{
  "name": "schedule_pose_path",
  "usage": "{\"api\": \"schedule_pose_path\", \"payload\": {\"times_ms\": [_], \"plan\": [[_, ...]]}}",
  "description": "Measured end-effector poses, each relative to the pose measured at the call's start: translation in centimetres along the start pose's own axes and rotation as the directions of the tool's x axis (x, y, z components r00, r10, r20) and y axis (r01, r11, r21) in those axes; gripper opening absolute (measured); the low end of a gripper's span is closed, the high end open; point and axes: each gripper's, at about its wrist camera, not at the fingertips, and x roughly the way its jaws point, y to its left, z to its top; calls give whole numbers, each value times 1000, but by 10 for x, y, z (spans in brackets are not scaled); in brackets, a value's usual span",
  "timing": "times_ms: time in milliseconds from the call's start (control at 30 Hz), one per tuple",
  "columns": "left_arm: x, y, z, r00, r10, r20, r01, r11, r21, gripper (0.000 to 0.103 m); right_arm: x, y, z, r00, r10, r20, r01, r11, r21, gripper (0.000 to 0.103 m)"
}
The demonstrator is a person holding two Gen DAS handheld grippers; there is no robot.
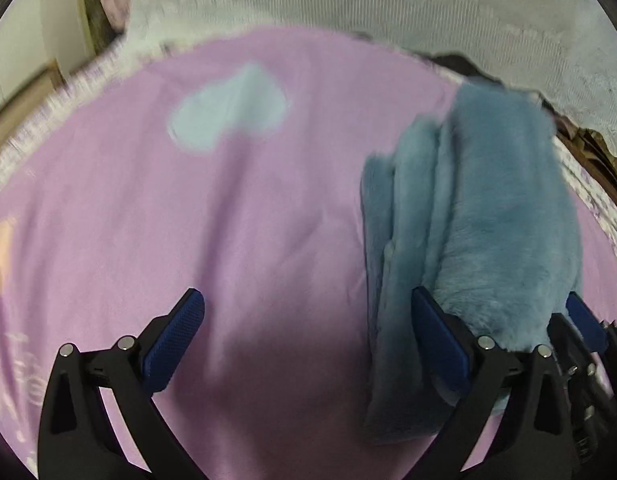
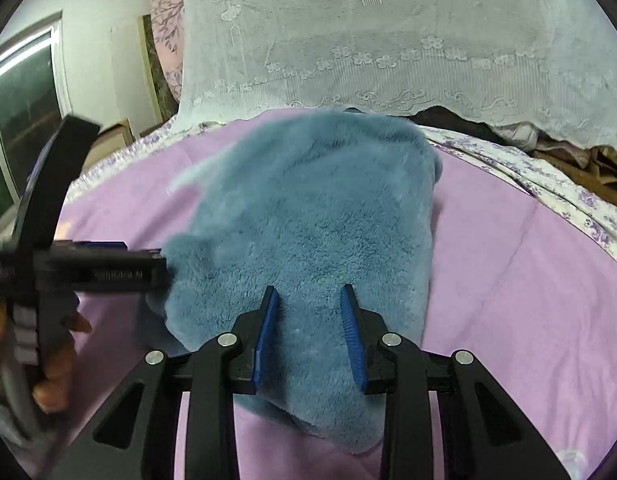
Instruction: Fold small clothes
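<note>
Blue fleece garment [image 2: 308, 224] lies folded on a lilac bedspread [image 2: 508, 272] — bulk toward the far side, near a white lace cover [image 2: 388, 32].

Right hand-held gripper [image 2: 310, 320]: blue pads either side of a ridge of the fleece at its near end, jaws partly closed. Whether the pads actually press the pile, cannot tell.

Left hand-held gripper [image 1: 304, 336]: jaws spread wide over bare bedspread; its right-side finger [image 1: 436, 328] lies against the garment's [image 1: 468, 220] left edge, nothing between the pads. In the right wrist view it [image 2: 148, 264] comes in from the left, tip at the fleece edge — a hand [image 2: 48, 360] on its grip.

Pale heart print [image 1: 228, 112] on the bedspread, well apart from the garment.
</note>
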Motion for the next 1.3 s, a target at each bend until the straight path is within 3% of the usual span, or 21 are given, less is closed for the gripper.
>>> {"api": "schedule_pose_path", "payload": {"times_ms": [133,233,300,367,400,467,533,567,667,700,800,1000,1100,1167,1300], "plan": [[-2,8,1,1000,-31,1,31,999,-34,99,-1,1,0,1000,20,-10,-20,1000,-3,33],[-31,9,2,992,-44,119,51,997,-55,98,-4,-3,6,1000,27,-11,-27,999,-23,34],[-56,5,2,969,-119,216,133,990,-54,98,-7,-2,7,999,48,-18,-48,998,-33,39],[-71,-5,0,936,-233,263,245,969,-12,98,-9,-2,10,996,76,-36,-78,996,-54,44],[-72,-12,-1,927,-260,270,266,964,14,98,-9,0,10,996,77,-40,-79,995,-63,45],[-58,-37,-2,951,-203,233,188,978,86,99,-9,3,8,996,74,-43,-77,993,-91,46],[-30,-52,-7,982,-88,170,67,990,124,99,-10,3,7,996,75,-44,-80,991,-112,46],[-10,-53,-8,991,-71,110,58,991,124,99,-12,3,6,995,88,-49,-93,988,-122,46],[4,-30,-4,981,-194,18,193,981,16,99,-24,-7,13,993,113,-35,-117,985,-127,45],[4,-26,-6,978,-208,9,208,978,7,99,-28,-15,19,994,110,-17,-112,987,-112,45],[3,-25,-10,981,-194,9,194,981,15,99,-28,-47,50,996,77,38,-77,997,0,45],[-4,-32,-20,990,-139,25,138,990,41,99,28,-69,98,999,46,2,-46,992,120,43],[1,-32,-18,989,-144,19,143,989,34,99,77,-61,105,995,29,-92,-19,995,100,44],[4,-33,-15,990,-143,12,143,989,34,99,120,-50,94,976,-14,-218,19,1000,24,44],[8,-29,-14,988,-154,3,154,988,23,99,124,-50,91,976,-10,-218,17,999,31,44]]}}
